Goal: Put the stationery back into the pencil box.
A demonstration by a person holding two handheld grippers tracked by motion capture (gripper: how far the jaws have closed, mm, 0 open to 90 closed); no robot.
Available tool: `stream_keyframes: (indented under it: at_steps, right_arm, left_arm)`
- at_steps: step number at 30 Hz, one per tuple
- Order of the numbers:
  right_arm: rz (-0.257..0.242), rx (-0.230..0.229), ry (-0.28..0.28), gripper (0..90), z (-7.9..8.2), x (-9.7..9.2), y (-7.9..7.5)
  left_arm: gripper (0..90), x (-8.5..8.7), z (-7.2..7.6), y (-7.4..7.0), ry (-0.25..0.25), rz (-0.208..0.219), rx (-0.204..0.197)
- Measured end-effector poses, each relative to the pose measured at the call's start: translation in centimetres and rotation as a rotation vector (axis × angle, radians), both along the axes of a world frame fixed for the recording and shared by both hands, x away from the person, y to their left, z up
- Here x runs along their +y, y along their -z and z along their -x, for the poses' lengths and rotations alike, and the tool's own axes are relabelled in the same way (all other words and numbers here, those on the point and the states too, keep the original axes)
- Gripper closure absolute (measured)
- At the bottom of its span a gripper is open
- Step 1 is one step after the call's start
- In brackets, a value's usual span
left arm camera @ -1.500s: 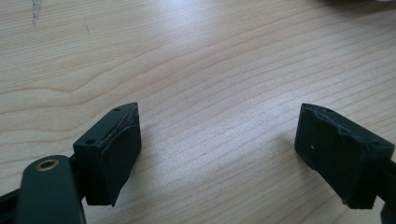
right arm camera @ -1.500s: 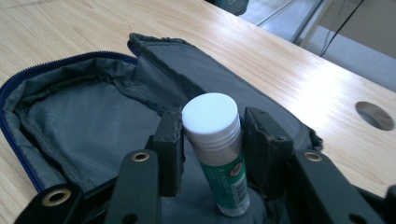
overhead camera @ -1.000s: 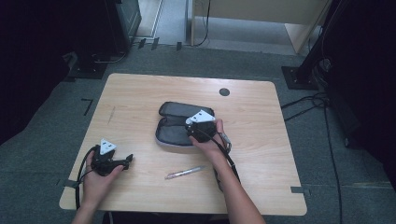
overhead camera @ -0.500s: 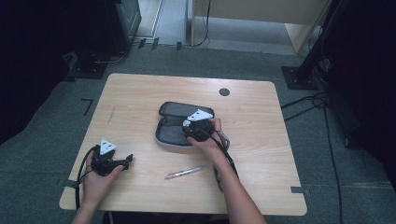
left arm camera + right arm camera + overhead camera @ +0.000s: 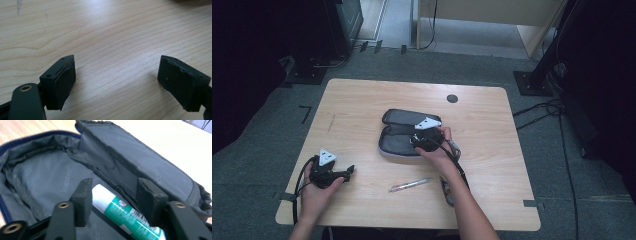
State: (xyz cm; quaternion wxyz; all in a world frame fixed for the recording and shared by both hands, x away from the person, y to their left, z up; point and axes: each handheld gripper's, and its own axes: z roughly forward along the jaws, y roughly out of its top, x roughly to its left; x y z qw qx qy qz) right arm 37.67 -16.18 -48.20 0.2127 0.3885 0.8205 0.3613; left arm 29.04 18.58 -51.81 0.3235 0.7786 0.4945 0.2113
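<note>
right gripper (image 5: 112, 195): half open, has just been closing, green-and-white tube (image 5: 125, 212) lying loose between jaws | tube inside open pencil case (image 5: 37, 177) | tip: release fully, lift straight clear of lining

Open pouch (image 5: 404, 135) at the table's (image 5: 362, 100) centre, a tube (image 5: 125, 213) inside it; a pen (image 5: 409, 185) lies nearer, right of the left gripper (image 5: 346, 172).

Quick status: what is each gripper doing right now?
Left gripper: open, nothing between its jaws, over bare table.
Right gripper: jaws just closing, inside the open case; glue stick lies between them, pads not clearly pressing on it.
</note>
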Motion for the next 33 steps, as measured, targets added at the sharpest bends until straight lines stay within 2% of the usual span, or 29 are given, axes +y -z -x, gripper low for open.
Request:
stream_keyframes:
  at_steps: [4, 6, 11, 12, 14, 18, 25, 29, 33]
  right_arm:
    - [0.045, 0.022, -0.014, 61.2, 0.1, 0.2, 0.3]
    - [0.068, 0.015, -0.016, 60.6, 0.1, 0.3, 0.5]
    - [0.075, 0.014, 0.013, 59.1, 0.0, 0.1, 0.5]
    - [0.022, 0.02, 0.015, 56.6, 0.4, -0.2, 0.0]
    - [-0.027, 0.018, -0.011, 55.9, 0.8, -0.5, -0.6]
    - [-0.085, -0.006, -0.046, 56.6, 2.3, -1.2, -1.8]
    - [-0.147, -0.042, -0.084, 59.2, 4.9, -2.5, -3.0]
    - [-0.174, -0.04, -0.128, 60.7, 6.4, -2.9, -3.4]
    - [-0.184, -0.028, -0.162, 61.1, 7.8, -3.3, -3.1]
  left_arm:
    - [15.2, 0.0, 0.0, 0.0, 0.0, 0.0, 0.0]
    - [15.2, 0.0, 0.0, 0.0, 0.0, 0.0, 0.0]
    - [15.2, 0.0, 0.0, 0.0, 0.0, 0.0, 0.0]
    - [15.2, 0.0, 0.0, 0.0, 0.0, 0.0, 0.0]
    - [15.2, 0.0, 0.0, 0.0, 0.0, 0.0, 0.0]
    - [15.2, 0.0, 0.0, 0.0, 0.0, 0.0, 0.0]
    - [15.2, 0.0, 0.0, 0.0, 0.0, 0.0, 0.0]
    - [15.2, 0.0, 0.0, 0.0, 0.0, -0.001, 0.0]
    - [15.2, 0.0, 0.0, 0.0, 0.0, -0.002, 0.0]
